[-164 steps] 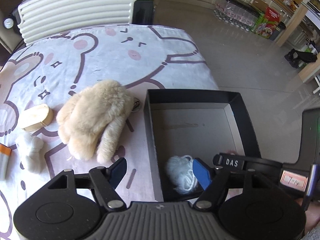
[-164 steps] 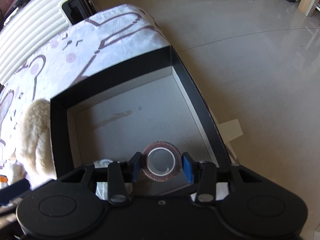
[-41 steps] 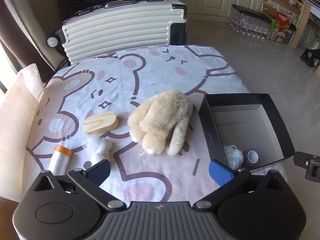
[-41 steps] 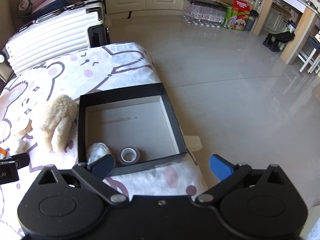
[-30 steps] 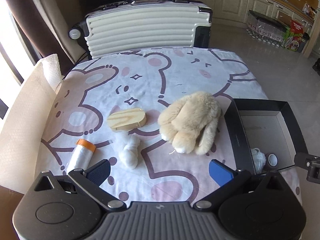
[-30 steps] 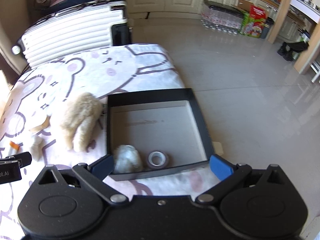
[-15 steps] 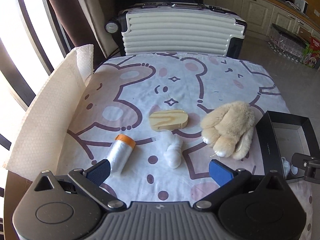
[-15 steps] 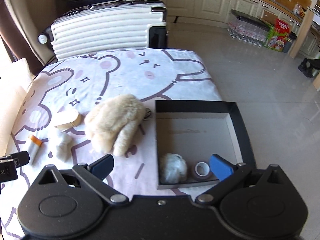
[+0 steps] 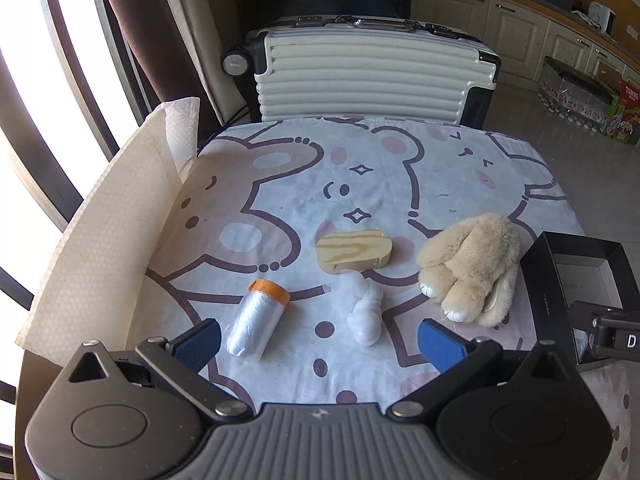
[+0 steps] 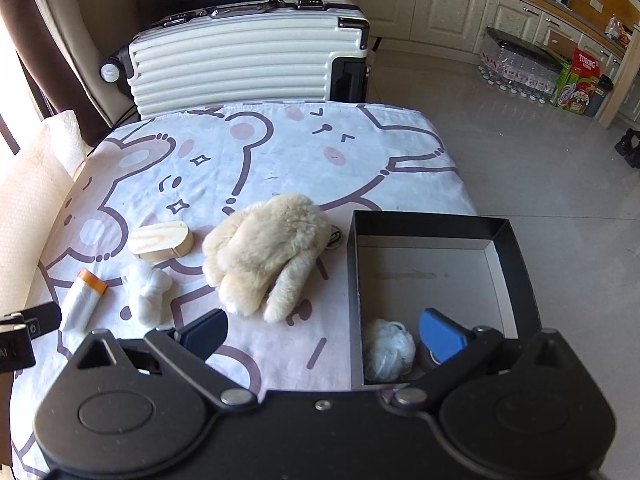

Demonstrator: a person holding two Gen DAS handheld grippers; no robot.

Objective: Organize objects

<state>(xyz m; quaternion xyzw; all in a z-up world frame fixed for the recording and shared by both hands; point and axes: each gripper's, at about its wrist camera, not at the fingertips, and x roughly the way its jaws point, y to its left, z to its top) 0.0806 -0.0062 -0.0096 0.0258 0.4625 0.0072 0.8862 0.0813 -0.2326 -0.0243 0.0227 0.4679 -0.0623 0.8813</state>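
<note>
A black open box (image 10: 516,252) sits at the table's right edge with a white yarn ball (image 10: 386,354) in its near corner; the tape roll there is mostly hidden behind my right finger. The box also shows in the left wrist view (image 9: 542,280). On the cloth lie a beige plush rabbit (image 9: 472,264) (image 10: 266,252), a wooden block (image 9: 354,254) (image 10: 162,242), a knotted white cloth (image 9: 364,306) (image 10: 148,290) and an orange-capped plastic roll (image 9: 258,318) (image 10: 82,298). My left gripper (image 9: 318,340) is open and empty above the near edge. My right gripper (image 10: 322,332) is open and empty.
A bear-print cloth (image 9: 360,184) covers the table. A cream ribbed suitcase (image 9: 372,76) (image 10: 248,64) stands behind the far edge. A white paper sheet (image 9: 112,220) stands along the left edge. Tiled floor (image 10: 540,160) lies to the right.
Both grippers have pulled back from the box and swung left, open and empty. The yarn ball and tape roll stay in the box. More of the table's left side shows now.
</note>
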